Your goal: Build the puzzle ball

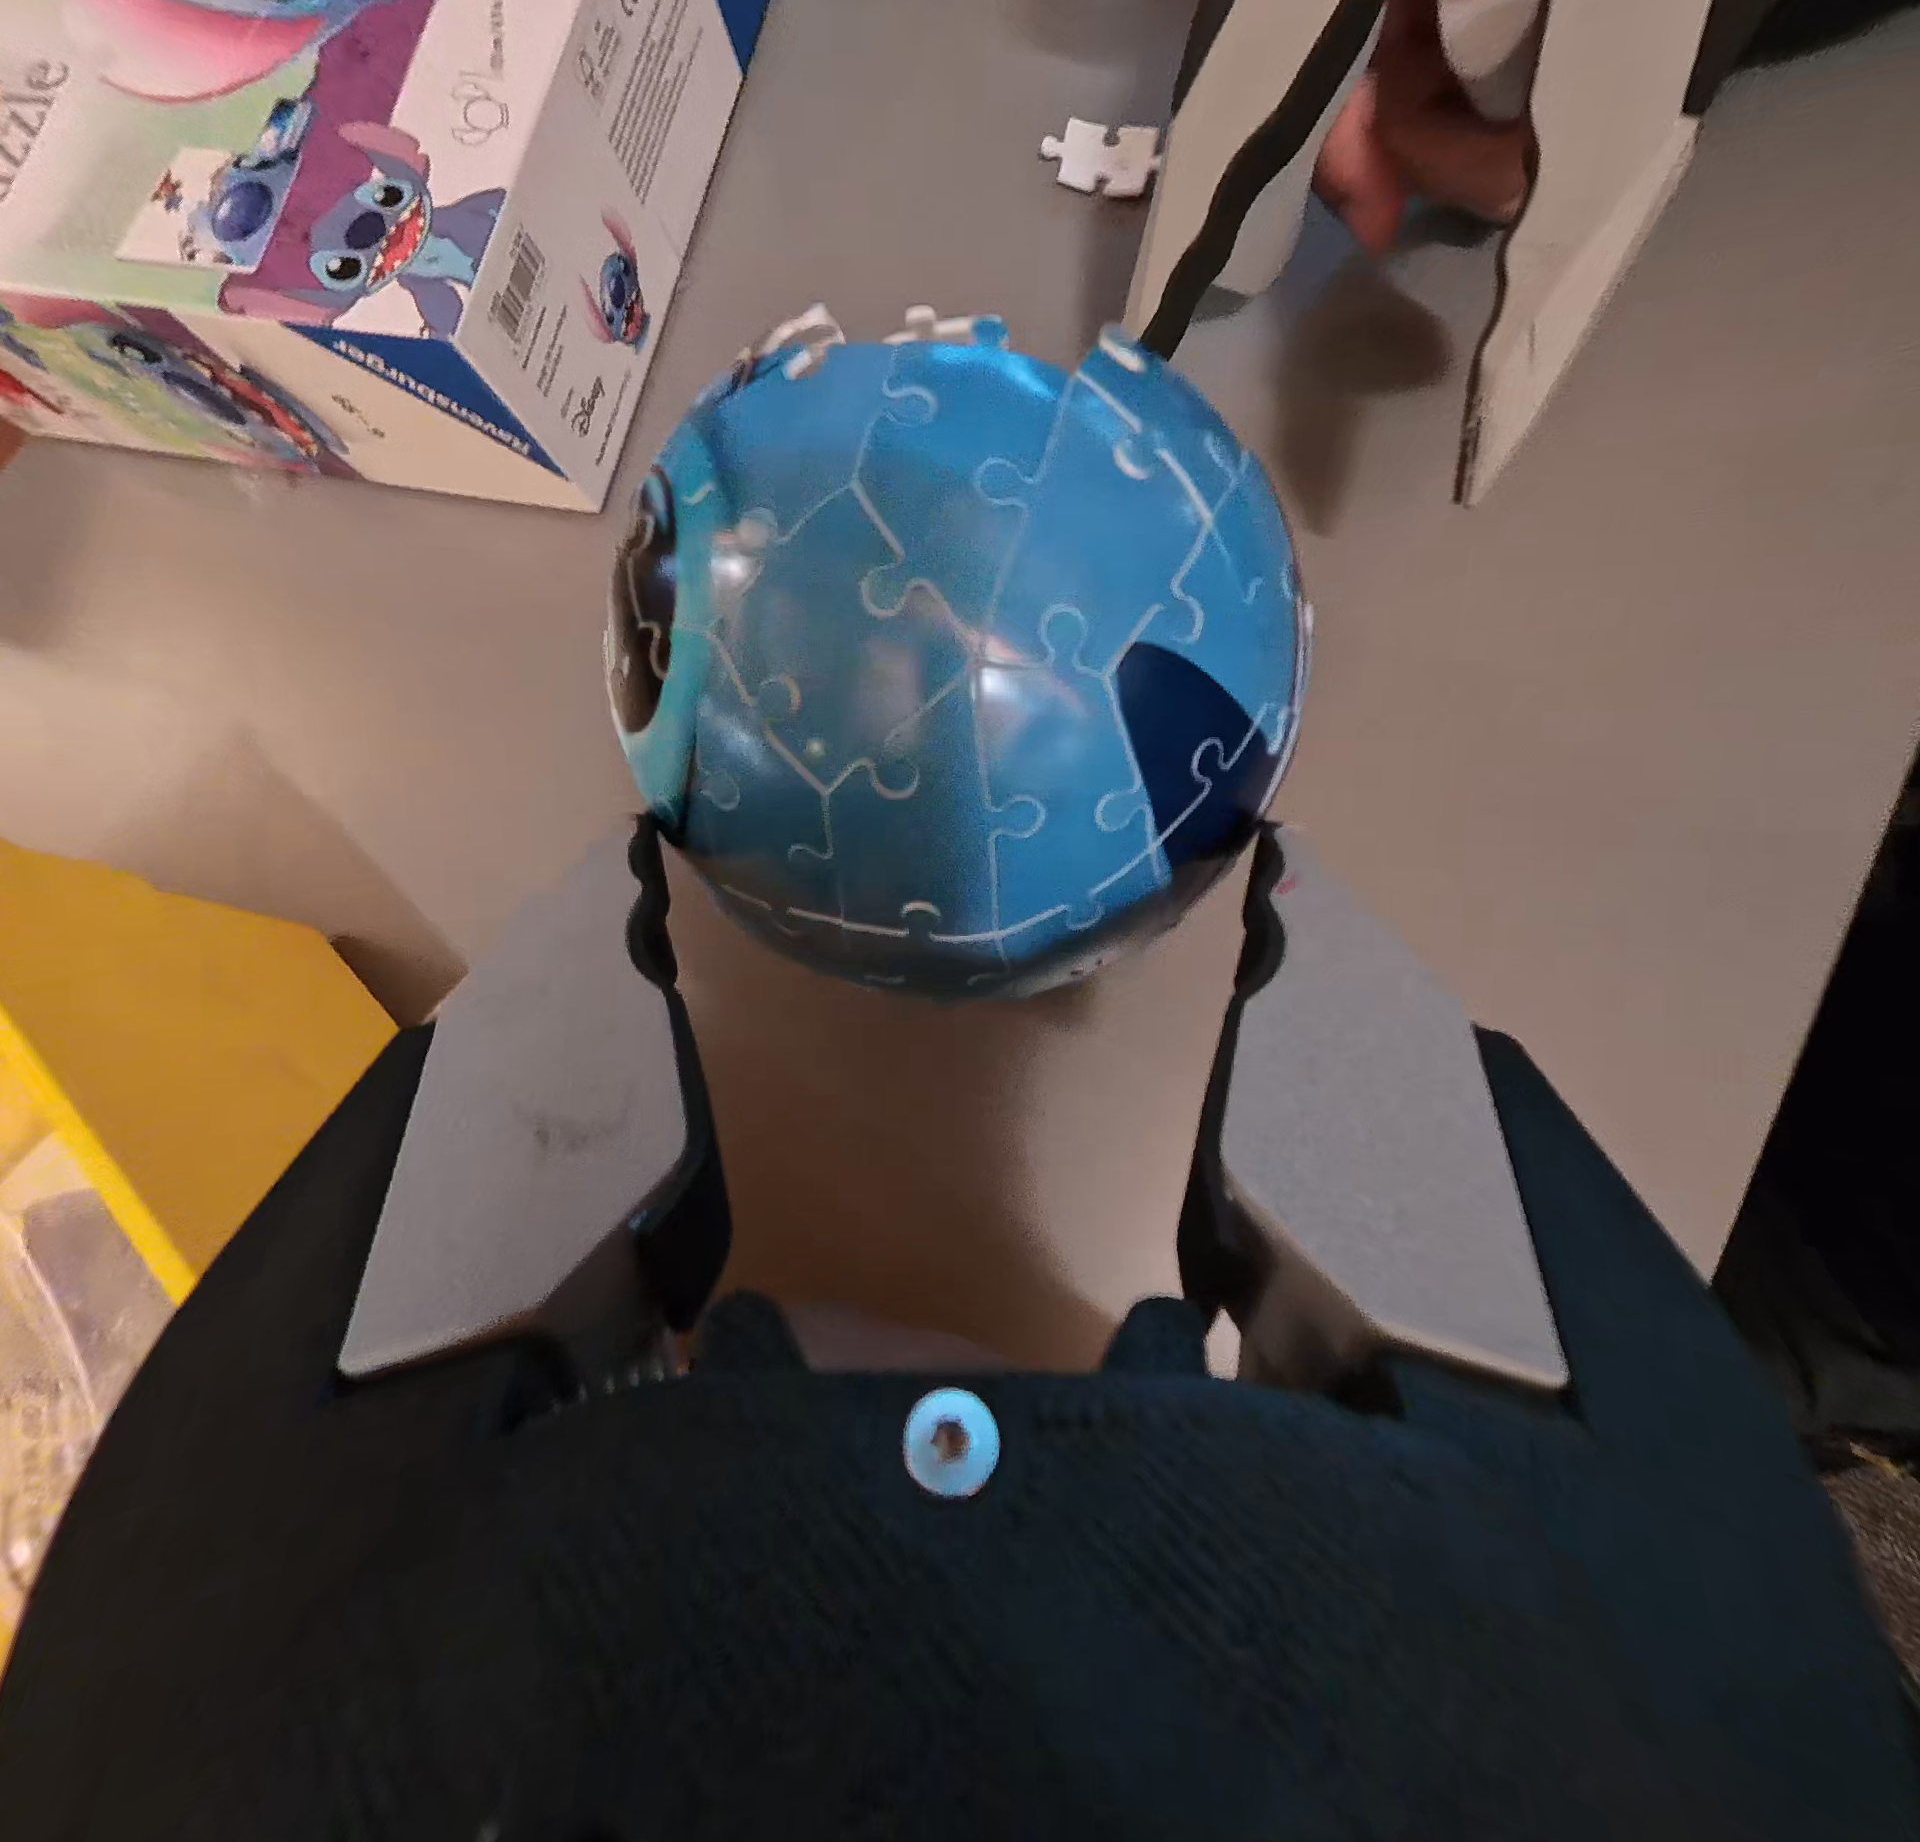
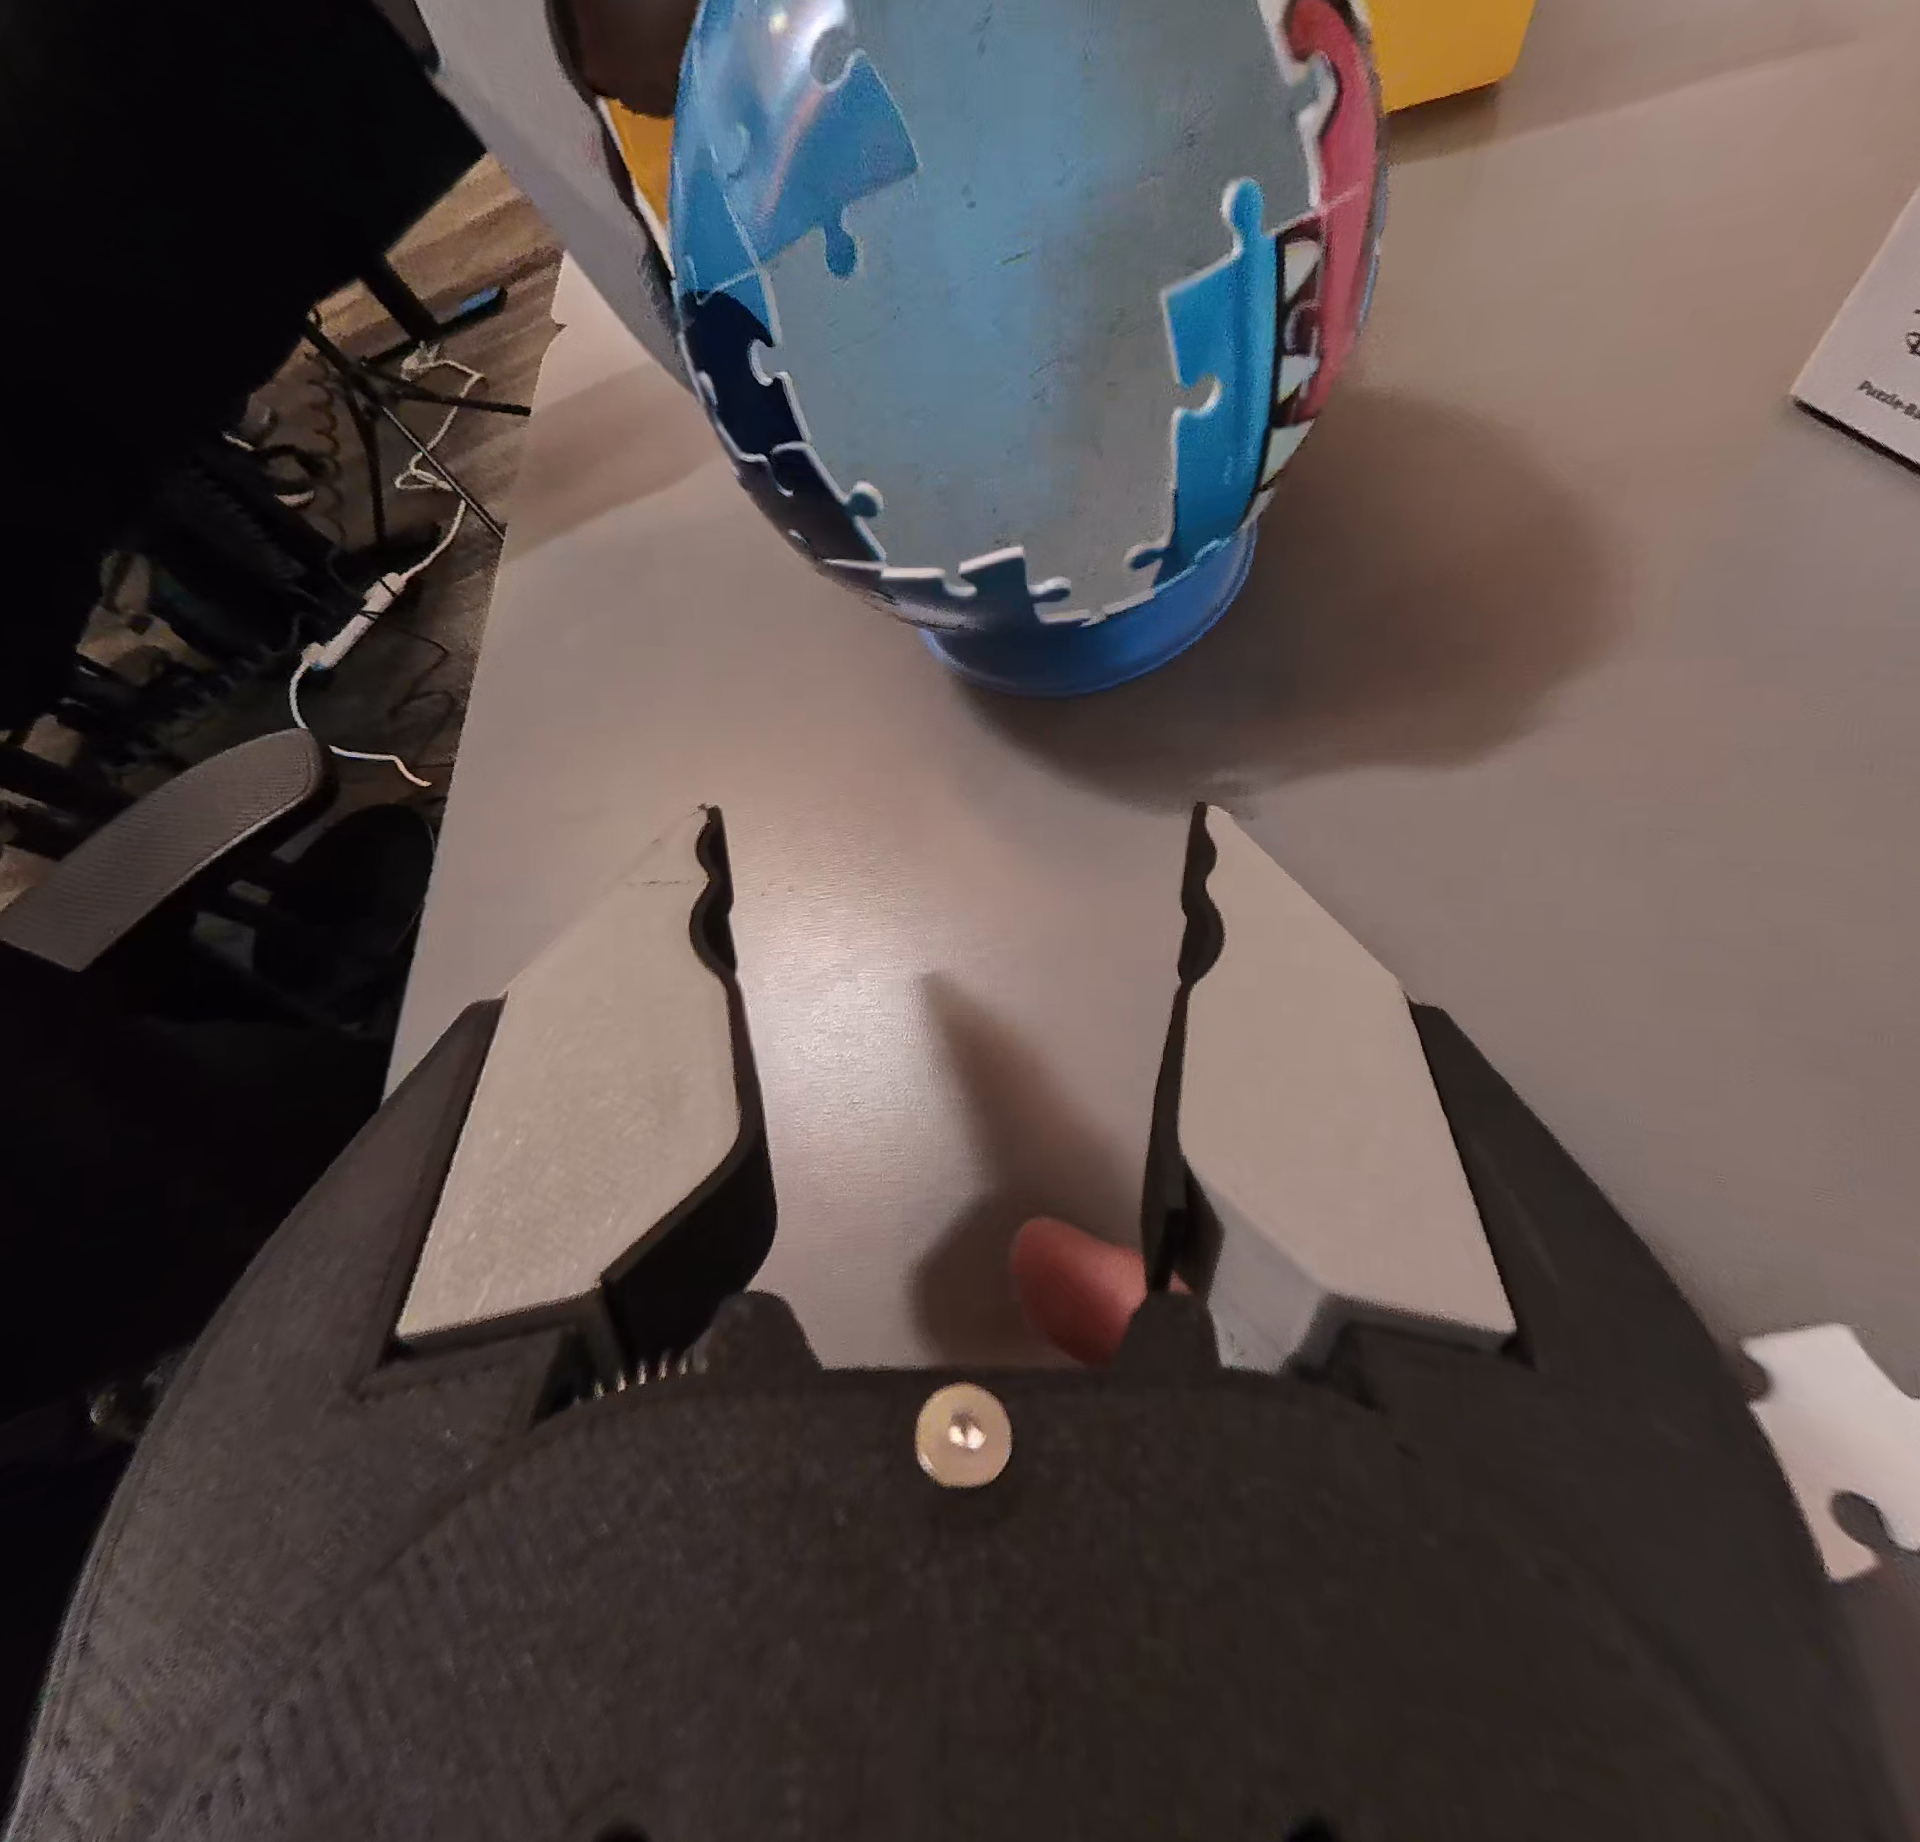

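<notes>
Blue puzzle ball (image 1: 951, 665) clenched in left tool (image 1: 951, 836), right tool (image 2: 951, 826) released — ball's unfinished gap facing it

Your grey table (image 2: 1455, 857) carries the puzzle ball's blue stand (image 2: 1091, 639) just ahead of your right jaws, a loose white piece (image 1: 1101, 156) beyond your left jaws, and the printed box (image 1: 343, 192) ahead-left of them

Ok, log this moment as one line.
left gripper: shut on puzzle ball | right gripper: open, empty | ball: gap unfilled | loose piece: on table
</notes>
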The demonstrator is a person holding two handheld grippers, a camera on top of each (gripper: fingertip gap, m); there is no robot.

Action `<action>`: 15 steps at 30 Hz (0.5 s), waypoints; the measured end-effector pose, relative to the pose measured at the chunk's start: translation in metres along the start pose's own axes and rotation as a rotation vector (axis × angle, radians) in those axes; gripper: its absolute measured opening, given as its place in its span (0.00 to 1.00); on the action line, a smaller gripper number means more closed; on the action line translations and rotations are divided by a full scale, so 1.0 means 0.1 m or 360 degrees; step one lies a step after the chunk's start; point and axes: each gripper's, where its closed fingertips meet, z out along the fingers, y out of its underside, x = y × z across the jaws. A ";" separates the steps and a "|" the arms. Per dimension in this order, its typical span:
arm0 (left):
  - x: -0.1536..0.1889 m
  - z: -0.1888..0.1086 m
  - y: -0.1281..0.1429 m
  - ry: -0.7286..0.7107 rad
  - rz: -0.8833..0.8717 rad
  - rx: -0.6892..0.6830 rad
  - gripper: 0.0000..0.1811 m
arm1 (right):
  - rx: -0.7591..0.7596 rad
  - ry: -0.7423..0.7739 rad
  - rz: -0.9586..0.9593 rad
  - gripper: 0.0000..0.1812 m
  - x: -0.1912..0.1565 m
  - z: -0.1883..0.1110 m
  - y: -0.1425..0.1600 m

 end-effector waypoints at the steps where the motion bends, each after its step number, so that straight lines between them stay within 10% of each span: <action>1: 0.01 0.01 0.03 -0.0031 -0.0016 -0.0008 0.60 | 0.0006 0.0008 0.0010 0.47 0.02 0.00 0.00; 15: 0.77 0.05 0.22 -0.0242 -0.0193 0.0180 0.57 | 0.0051 0.0048 0.0063 0.47 0.13 -0.02 -0.04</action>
